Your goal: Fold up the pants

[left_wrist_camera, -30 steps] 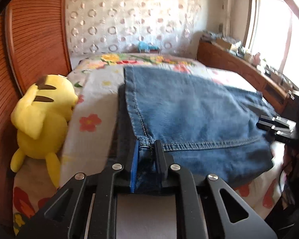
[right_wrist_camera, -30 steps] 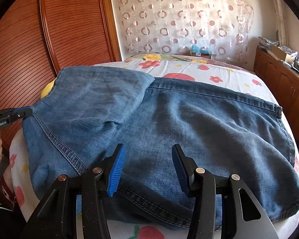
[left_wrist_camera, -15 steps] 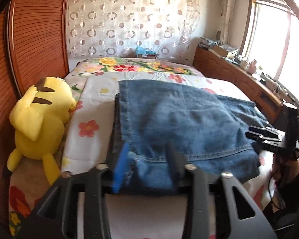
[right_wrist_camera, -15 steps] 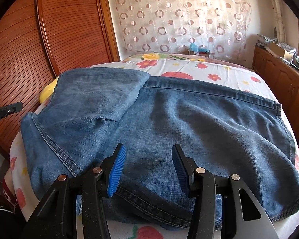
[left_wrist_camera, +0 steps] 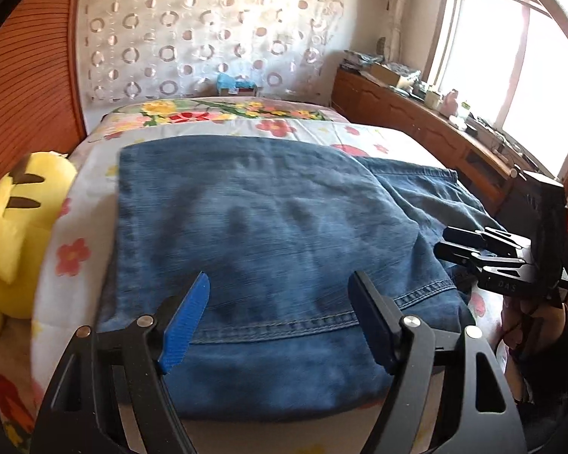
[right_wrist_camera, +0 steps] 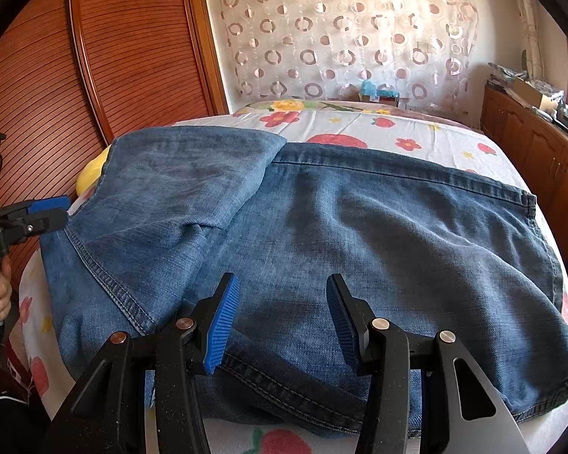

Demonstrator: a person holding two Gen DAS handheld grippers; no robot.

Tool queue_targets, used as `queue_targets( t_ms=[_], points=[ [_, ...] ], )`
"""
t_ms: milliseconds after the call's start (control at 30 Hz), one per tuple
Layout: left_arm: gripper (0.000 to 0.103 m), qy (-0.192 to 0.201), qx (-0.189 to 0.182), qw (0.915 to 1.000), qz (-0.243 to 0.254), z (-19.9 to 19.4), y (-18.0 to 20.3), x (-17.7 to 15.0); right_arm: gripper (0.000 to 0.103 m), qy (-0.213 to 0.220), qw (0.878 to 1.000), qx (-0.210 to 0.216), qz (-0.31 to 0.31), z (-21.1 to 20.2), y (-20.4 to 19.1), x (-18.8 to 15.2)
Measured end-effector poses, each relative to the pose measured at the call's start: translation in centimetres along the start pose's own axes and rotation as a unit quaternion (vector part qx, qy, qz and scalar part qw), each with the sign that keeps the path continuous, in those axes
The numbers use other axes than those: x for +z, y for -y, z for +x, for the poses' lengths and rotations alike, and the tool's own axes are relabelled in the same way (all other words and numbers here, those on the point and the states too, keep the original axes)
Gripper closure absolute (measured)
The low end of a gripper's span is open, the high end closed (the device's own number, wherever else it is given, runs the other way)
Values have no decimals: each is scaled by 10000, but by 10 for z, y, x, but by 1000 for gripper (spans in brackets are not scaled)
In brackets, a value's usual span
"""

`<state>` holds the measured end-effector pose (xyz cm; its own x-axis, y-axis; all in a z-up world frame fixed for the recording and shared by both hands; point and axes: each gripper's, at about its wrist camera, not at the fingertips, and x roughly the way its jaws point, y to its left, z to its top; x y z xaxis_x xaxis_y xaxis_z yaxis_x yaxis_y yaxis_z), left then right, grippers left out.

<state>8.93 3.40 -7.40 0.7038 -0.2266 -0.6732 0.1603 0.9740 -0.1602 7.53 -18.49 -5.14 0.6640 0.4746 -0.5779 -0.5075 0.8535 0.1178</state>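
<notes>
Blue denim pants [left_wrist_camera: 269, 234] lie on the flowered bed, with the leg part folded over the rest. In the right wrist view the folded leg [right_wrist_camera: 178, 189] lies at the left and the waist part [right_wrist_camera: 397, 234] spreads to the right. My left gripper [left_wrist_camera: 280, 291] is open and empty, just above the hem at the near edge. My right gripper [right_wrist_camera: 282, 295] is open and empty over the near edge of the pants. The right gripper shows in the left wrist view [left_wrist_camera: 484, 249]; the left shows in the right wrist view [right_wrist_camera: 30, 215].
A yellow plush toy [left_wrist_camera: 15, 234] lies at the bed's left side by the wooden wardrobe [right_wrist_camera: 94, 56]. A wooden cabinet [left_wrist_camera: 416, 121] with clutter runs under the window on the right. A patterned curtain [right_wrist_camera: 340, 30] hangs behind the bed [right_wrist_camera: 378, 128].
My left gripper has let go of the pant hem, opened wide and drawn back. The folded leg now rests flat. My right gripper stayed open and hardly moved.
</notes>
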Motion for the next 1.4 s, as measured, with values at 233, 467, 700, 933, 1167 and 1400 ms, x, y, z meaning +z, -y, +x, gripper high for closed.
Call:
queue_targets(
  t_ms=[233, 467, 700, 933, 1167, 1400],
  points=[
    [26, -132, -147, 9995, 255, 16, 27, 6, 53, 13, 10000, 3, 20, 1, 1, -1],
    [26, -257, -213, 9986, 410, 28, 41, 6, 53, 51, 10000, 25, 30, -1, 1, -4],
    [26, -364, -153, 9982, 456, 38, 46, 0, 53, 68, 9999, 47, 73, -1, 4, -5],
    [25, -287, 2, 9980, 572, 39, 52, -10, 53, 34, 9999, 36, 108, 0, 6, -4],
    [25, -178, 138, 9981, 572, 37, 54, -14, 53, 44, 9998, -94, 166, -7, 12, -4],
    [25, -185, 111, 9981, 571, 38, 57, -15, 53, 234, 9962, -786, 277, -51, 54, -17]
  ],
)
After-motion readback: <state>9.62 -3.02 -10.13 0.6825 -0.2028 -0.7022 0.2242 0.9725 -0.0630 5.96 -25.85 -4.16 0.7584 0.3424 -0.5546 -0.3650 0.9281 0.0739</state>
